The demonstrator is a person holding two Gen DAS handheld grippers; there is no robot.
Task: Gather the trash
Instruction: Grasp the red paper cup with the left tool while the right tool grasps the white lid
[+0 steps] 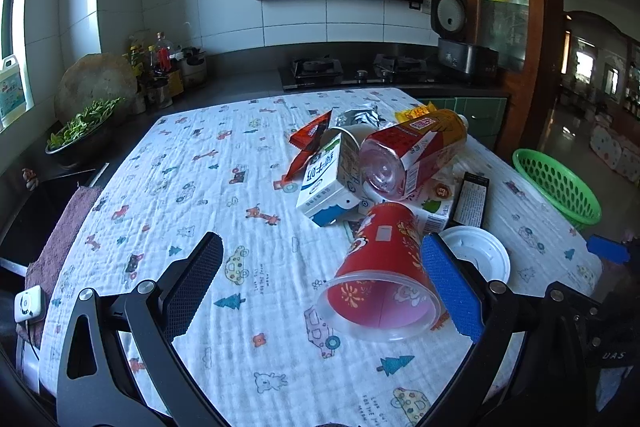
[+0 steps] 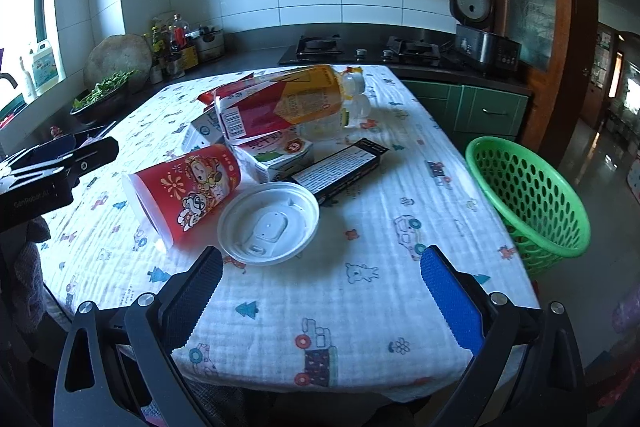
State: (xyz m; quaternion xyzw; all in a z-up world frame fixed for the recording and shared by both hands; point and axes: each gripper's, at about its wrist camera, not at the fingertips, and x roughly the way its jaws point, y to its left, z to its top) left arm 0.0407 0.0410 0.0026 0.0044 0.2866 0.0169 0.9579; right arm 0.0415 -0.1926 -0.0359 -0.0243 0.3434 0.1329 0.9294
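Trash lies heaped on the tabletop (image 2: pixel 360 307), which wears a white cloth printed with cars, bears and trees. Nearest the left claw (image 1: pixel 322 291), spread wide and grasping nothing, a red cup (image 1: pixel 384 267) lies on its side at 1 o'clock, its rim beside the blue pad. The right claw (image 2: pixel 320 303) is likewise released, and a white lid (image 2: pixel 269 223) rests flat at its 11 o'clock. Beyond these lie a black box (image 2: pixel 344 169), milk cartons (image 1: pixel 330 179), a red-and-yellow bottle (image 1: pixel 412 151) tipped across them, and red wrappers (image 1: pixel 308 143). At 2 o'clock in the right view, a green basket (image 2: pixel 528 199) stands off the table edge. Farther back run a dark counter with a gas hob (image 2: pixel 360 51), a rice cooker (image 2: pixel 480 27), white wall tiles and a window at 9 o'clock.
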